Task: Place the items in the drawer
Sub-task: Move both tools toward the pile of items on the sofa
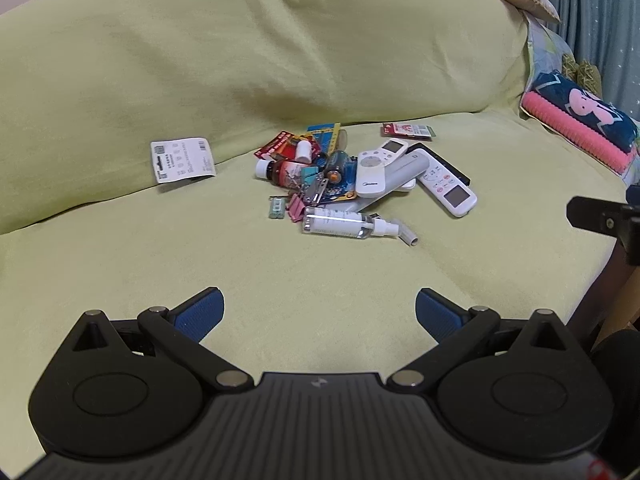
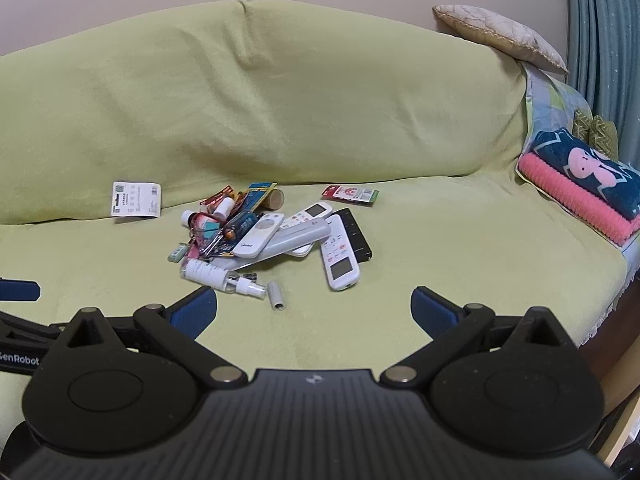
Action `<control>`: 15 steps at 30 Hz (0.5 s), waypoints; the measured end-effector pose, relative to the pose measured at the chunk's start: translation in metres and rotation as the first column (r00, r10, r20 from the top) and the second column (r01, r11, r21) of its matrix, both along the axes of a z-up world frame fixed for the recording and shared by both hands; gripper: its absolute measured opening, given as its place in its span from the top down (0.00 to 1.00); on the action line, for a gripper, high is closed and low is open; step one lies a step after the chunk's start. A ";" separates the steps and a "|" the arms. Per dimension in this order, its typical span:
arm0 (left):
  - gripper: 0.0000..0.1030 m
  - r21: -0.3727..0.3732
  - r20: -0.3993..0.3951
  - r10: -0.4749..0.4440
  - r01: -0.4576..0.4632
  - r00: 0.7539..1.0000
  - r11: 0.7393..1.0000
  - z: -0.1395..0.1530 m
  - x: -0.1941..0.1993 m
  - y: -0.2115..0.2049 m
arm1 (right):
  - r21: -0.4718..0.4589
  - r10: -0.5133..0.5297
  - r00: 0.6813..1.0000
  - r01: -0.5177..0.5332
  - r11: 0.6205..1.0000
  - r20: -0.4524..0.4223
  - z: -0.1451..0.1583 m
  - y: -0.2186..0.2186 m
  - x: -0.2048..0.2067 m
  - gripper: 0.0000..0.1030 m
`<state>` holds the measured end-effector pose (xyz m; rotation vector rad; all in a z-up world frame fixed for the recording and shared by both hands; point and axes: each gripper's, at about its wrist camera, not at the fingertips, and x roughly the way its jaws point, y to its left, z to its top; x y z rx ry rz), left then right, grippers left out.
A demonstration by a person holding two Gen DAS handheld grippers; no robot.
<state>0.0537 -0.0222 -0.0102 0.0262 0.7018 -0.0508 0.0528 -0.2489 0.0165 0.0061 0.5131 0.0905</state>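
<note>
A pile of small items (image 2: 256, 240) lies mid-seat on the sofa (image 2: 440, 240); a paper slip (image 2: 136, 199) lies left of the pile; a packet (image 2: 351, 193) behind-right; folded towels (image 2: 584, 196) far right.

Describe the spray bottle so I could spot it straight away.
Look at the green sofa seat and the heap of clutter in its middle. The spray bottle lies on its side at the heap's near edge, clear with a white label and white nozzle, unlike the flat remotes behind it.
</note>
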 end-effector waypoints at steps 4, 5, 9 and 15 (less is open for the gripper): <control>0.01 0.010 0.007 -0.006 0.006 1.000 1.000 -0.007 0.006 -0.003 | 0.010 0.000 1.000 0.000 1.000 -0.014 -0.005 -0.001 0.009 0.00; 0.01 0.009 0.009 -0.006 0.006 1.000 1.000 -0.009 0.008 -0.003 | 0.010 0.003 1.000 -0.003 1.000 -0.020 -0.006 -0.001 0.012 0.00; 0.01 0.007 0.008 0.005 -0.006 1.000 1.000 -0.016 0.014 0.001 | 0.012 0.018 0.999 -0.017 1.000 -0.044 -0.013 0.005 0.023 0.00; 0.01 0.015 -0.001 0.044 -0.044 0.999 0.999 -0.022 0.029 0.023 | 0.015 0.083 0.995 -0.082 0.997 -0.059 -0.018 0.030 0.048 0.00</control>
